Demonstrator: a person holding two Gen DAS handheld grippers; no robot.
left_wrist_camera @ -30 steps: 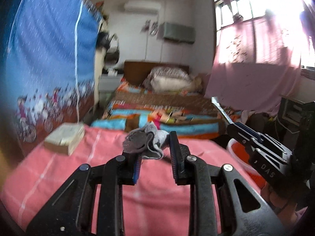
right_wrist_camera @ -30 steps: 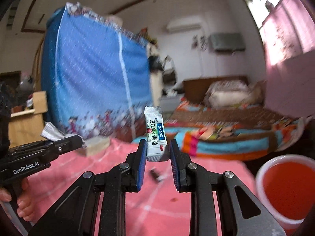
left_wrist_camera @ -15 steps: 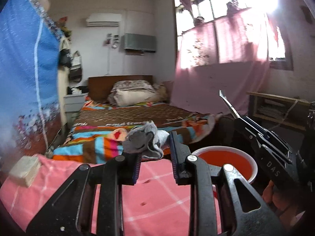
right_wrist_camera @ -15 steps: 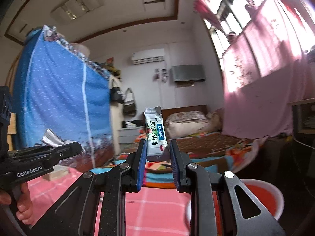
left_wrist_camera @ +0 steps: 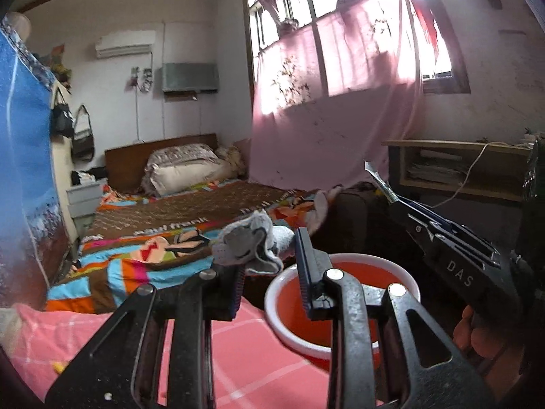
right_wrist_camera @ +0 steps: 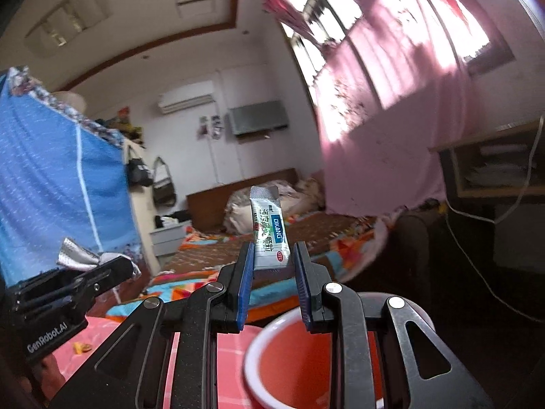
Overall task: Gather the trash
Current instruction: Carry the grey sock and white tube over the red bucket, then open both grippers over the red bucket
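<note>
My left gripper (left_wrist_camera: 269, 255) holds a crumpled grey-white wrapper (left_wrist_camera: 247, 243) at its left pad, above the pink table's edge and just left of the red bin (left_wrist_camera: 344, 301); the jaws stand partly apart. My right gripper (right_wrist_camera: 272, 266) is shut on a white-and-green sachet (right_wrist_camera: 269, 233) that stands upright between the pads, above the red bin (right_wrist_camera: 296, 368). Each gripper shows in the other's view: the right one (left_wrist_camera: 385, 187) with the sachet edge-on, the left one (right_wrist_camera: 112, 272) with the silvery wrapper (right_wrist_camera: 76, 255).
The pink checked tablecloth (left_wrist_camera: 245, 358) lies below both grippers, with a small yellow scrap (right_wrist_camera: 81, 347) on it. Beyond are a bed with a striped blanket (left_wrist_camera: 153, 248), a blue wardrobe cover (right_wrist_camera: 51, 187), a pink curtain (left_wrist_camera: 323, 119) and a wooden shelf (left_wrist_camera: 460, 167).
Both grippers swung to the right, from over the table to the red bin, each still carrying its piece of trash. The bin now sits right under the fingertips.
</note>
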